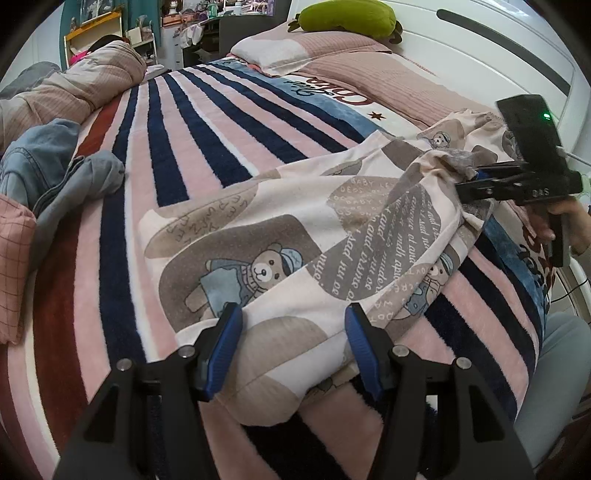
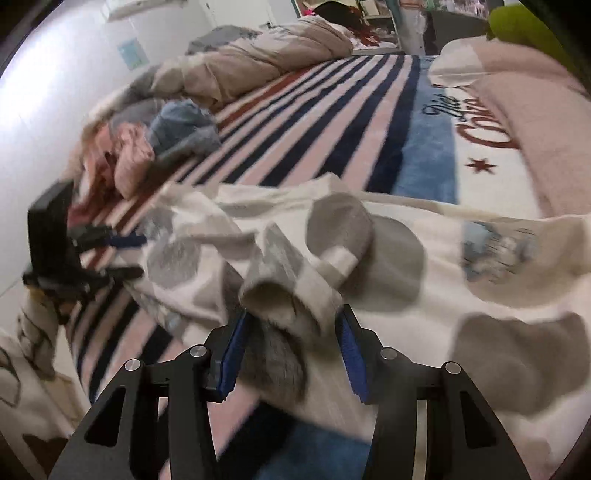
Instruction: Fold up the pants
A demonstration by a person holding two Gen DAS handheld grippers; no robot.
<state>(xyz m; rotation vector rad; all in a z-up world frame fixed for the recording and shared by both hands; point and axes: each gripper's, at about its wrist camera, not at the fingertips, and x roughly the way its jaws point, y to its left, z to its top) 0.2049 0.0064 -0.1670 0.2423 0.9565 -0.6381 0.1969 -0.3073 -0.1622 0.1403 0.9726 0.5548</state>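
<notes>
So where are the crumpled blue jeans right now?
In the left wrist view the blue jeans lie at the left edge of the striped blanket, beside pink checked fabric, away from the bear-print pants.

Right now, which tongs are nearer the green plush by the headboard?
Right. The right tongs are at the pants' headboard-side end, closer to the green plush; the left tongs are at the opposite end, farther away.

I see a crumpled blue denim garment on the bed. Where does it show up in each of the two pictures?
Left wrist view: the denim garment lies at the left edge, on the striped blanket.
Right wrist view: it sits upper left of centre, blurred, beside a pink garment.
Shared landmark: the red star printed on the blanket.
</notes>
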